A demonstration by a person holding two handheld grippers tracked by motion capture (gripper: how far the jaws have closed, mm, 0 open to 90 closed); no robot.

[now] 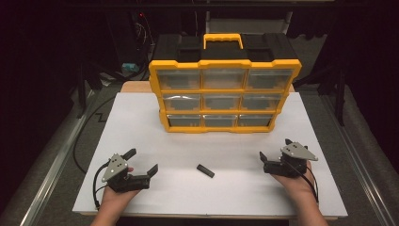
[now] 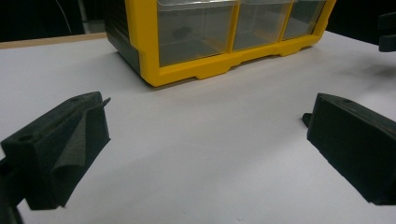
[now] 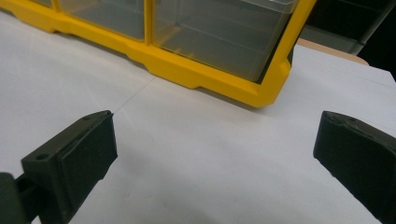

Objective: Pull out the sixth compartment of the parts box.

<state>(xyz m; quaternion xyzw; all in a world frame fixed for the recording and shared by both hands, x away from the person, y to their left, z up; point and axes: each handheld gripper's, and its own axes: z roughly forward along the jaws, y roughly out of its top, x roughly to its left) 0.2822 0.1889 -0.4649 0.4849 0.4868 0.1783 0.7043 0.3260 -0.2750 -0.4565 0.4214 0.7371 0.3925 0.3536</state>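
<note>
Yellow drawer cabinet [image 1: 225, 94]: drawer contents are staying too dim and small to identify from the high view; in the left gripper view [image 2: 219, 42] the upper rows are running off the top edge, and a faint dark shape inside one drawer is reading too blurred to name. In the right gripper view [image 3: 187, 42] just the bottom corner is showing.

Small black piece [image 1: 205, 170] on the white board: too small to identify.

Person's forearms: being cut by the bottom edge of the high view.

Background beyond the table: sitting in darkness.
</note>
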